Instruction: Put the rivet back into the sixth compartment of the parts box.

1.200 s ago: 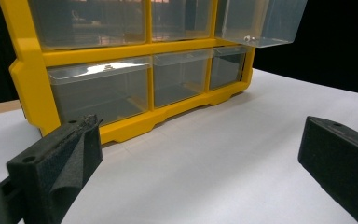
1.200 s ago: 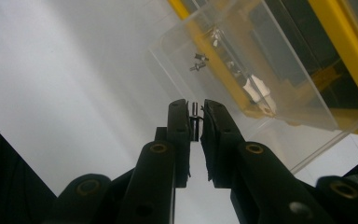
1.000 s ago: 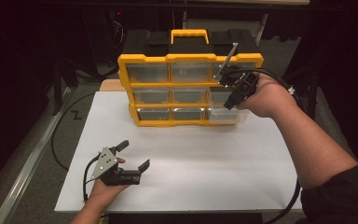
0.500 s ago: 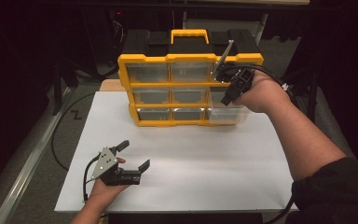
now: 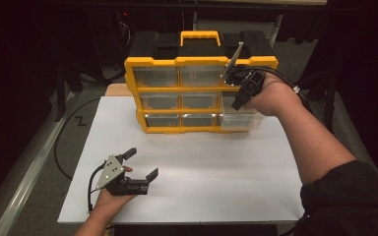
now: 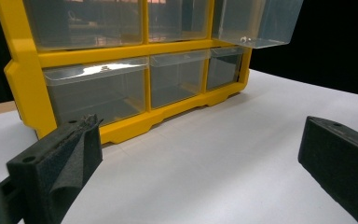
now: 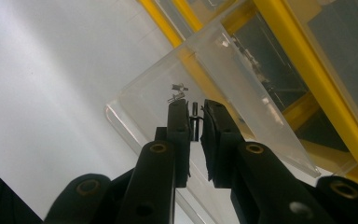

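1. Two black jaws of the right gripper (image 7: pixel 195 122) are pinching a small metal pin (image 7: pixel 195 122), nearly closed, with the pin standing upright in the narrow gap between the tips; it is sitting over the mouth of the pulled-out drawer (image 7: pixel 205 88).
2. Just past the tips, a few more small metal pieces (image 7: pixel 178 91) are lying on the clear floor of that drawer; beyond it, the yellow organiser (image 5: pixel 199 91) is rising with its other clear drawers pushed in.
3. Judging by its look, the pin is being carried as something light, stiff and slippery; a grip across its middle, square between the pads, is likely serving best, since a hold near one end could let it swivel or slip out.
4. Clear and thin-walled, the drawer is probably flexing easily and sliding freely, so pressing down on its rim seems unwise.
5. Well away, near the table's (image 5: pixel 216 172) front edge, the left gripper (image 5: pixel 139 163) is resting with its jaws wide apart and holding nothing; the organiser is standing ahead of it.
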Motion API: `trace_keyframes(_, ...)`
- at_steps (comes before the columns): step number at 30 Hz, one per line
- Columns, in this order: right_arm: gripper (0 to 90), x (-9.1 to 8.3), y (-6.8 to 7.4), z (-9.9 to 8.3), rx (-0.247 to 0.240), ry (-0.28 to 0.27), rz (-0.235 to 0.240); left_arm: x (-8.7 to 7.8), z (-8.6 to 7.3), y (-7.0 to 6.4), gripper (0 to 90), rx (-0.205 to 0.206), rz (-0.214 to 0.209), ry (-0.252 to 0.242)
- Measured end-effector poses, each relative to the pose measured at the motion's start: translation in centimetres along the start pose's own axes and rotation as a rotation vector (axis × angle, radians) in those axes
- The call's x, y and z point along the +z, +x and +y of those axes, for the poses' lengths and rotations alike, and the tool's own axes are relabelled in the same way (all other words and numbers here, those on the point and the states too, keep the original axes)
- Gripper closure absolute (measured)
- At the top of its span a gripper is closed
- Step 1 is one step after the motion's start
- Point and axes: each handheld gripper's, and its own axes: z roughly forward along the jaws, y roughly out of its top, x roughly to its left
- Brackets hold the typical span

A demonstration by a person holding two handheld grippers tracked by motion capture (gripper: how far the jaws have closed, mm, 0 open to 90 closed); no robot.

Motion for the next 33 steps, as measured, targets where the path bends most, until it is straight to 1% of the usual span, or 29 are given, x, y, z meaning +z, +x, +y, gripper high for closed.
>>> trace_keyframes(2, 83.2, 0.0, -0.1, 0.0, 0.0, 0.004, -0.001, 0.0, 0.0, 0.0, 0.5, 0.001, 0.0, 0.0)
trace_keyframes(3, 82.9, -0.1, -0.1, -0.1, 0.0, 0.0, 0.006, 0.0, 0.0, 0.0, 0.5, 0.001, 0.0, 0.001)
trace_keyframes(4, 77.7, -0.2, -0.1, -0.2, -0.004, -0.011, 0.02, 0.0, 0.0, 0.0, 0.5, 0.001, 0.0, 0.001)
trace_keyframes(5, 70.2, -0.4, -0.2, -0.3, 0.002, -0.023, 0.021, 0.0, 0.0, 0.0, 0.5, 0.003, -0.001, 0.003)
trace_keyframes(7, 61.3, -0.8, -0.2, -0.5, 0.007, -0.046, 0.024, 0.0, 0.0, 0.0, 0.5, 0.004, -0.001, 0.005)
trace_keyframes(8, 59.2, -1.1, -0.3, -0.6, 0.014, -0.056, 0.026, 0.0, 0.0, 0.0, 0.5, 0.003, -0.002, 0.006)
trace_keyframes(10, 57.5, -1.4, -0.2, -0.8, 0.02, -0.054, 0.02, 0.1, 0.0, 0.0, 0.5, 0.003, -0.002, 0.005)
trace_keyframes(11, 56.1, -1.5, -0.1, -1.0, 0.015, -0.056, 0.019, 0.0, 0.0, 0.0, 0.5, 0.003, -0.002, 0.005)
trace_keyframes(17, 55.1, -1.8, 0.4, -1.8, 0.016, -0.039, 0.011, 0.0, 0.0, -0.1, 0.5, 0.003, -0.002, 0.004)
trace_keyframes(24, 54.9, -1.9, 1.2, -2.6, 0.001, -0.037, 0.009, 0.1, 0.0, -0.1, 0.5, 0.007, -0.006, 0.008)
trace_keyframes(26, 54.5, -1.8, 1.6, -2.9, 0.004, -0.032, 0.005, 0.1, 0.0, -0.1, 0.5, 0.006, -0.007, 0.006)
trace_keyframes(27, 54.4, -1.8, 1.6, -3.0, -0.006, -0.033, 0.003, 0.1, 0.0, -0.1, 0.5, 0.006, -0.007, 0.007)
trace_keyframes(28, 54.4, -1.7, 1.8, -3.2, 0.001, -0.038, 0.008, 0.1, 0.0, -0.1, 0.5, 0.006, -0.007, 0.007)
trace_keyframes(33, 54.9, -1.3, 2.5, -3.8, -0.004, -0.033, 0.015, 0.1, 0.0, -0.1, 0.5, 0.007, -0.009, 0.007)
